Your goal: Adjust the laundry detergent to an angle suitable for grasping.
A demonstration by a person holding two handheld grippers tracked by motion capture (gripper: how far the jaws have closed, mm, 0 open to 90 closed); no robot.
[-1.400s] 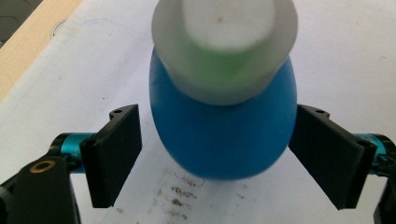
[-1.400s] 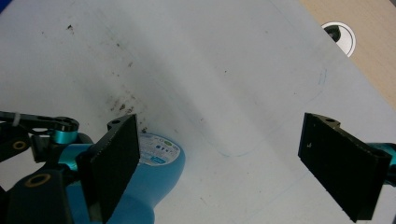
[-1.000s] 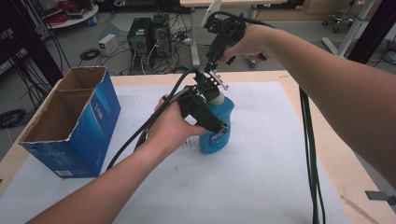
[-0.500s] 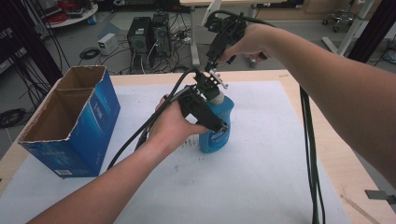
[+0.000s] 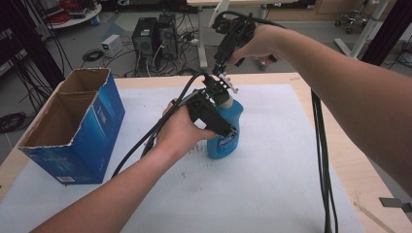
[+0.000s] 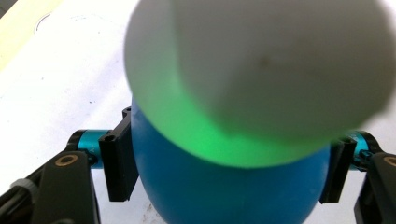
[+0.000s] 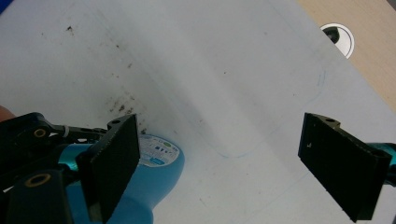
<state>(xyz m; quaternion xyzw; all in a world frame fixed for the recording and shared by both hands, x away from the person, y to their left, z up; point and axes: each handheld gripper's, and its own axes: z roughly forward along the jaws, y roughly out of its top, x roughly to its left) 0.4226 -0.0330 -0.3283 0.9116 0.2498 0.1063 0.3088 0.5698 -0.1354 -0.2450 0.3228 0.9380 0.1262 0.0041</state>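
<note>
The blue detergent bottle (image 5: 224, 131) is standing upright on the white table sheet (image 5: 272, 184). The left gripper (image 6: 224, 172) has just been closing and is now clamping its smooth, probably slippery plastic body; the right gripper (image 7: 224, 163) is hanging open above the white cap (image 6: 280, 65)

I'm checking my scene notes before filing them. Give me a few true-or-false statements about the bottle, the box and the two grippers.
1. The blue bottle stands upright on the white mat. True.
2. The left gripper has the bottle's body between its jaws. True.
3. The right gripper is clamped shut. False: its jaws stand wide apart with nothing between them.
4. The cardboard box lies right of the bottle. False: it stands to its left, open-topped.
</note>
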